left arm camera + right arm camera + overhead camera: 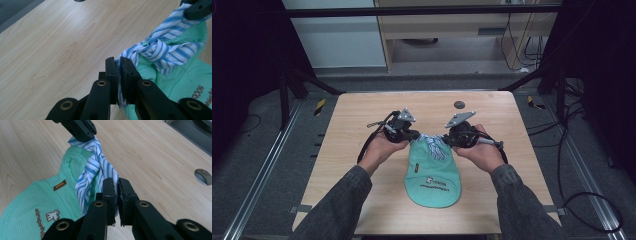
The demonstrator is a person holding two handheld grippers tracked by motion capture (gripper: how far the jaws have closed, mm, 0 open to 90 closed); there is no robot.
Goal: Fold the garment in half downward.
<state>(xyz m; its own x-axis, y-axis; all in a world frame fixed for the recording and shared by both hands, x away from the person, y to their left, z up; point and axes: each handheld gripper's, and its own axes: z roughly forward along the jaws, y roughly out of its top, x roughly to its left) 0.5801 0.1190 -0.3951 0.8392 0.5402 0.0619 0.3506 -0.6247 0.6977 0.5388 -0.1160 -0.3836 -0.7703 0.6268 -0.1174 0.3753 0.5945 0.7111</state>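
High view: left gripper [416, 134], right gripper [447, 139] face inward, fingers pinching striped cloth [435, 145] ends over green garment [432, 177].

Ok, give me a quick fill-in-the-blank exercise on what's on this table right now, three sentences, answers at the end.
1. The garment lying on the wooden table is mint ____.
2. Each hand-held gripper, left and right, is shut on the blue-and-white ____ fabric.
3. That fabric is tied into a ____ between them.

Missing words: green; striped; knot

table [362, 200]: light wood, dark round hole [459, 104] far edge | on it: green garment [432, 180]
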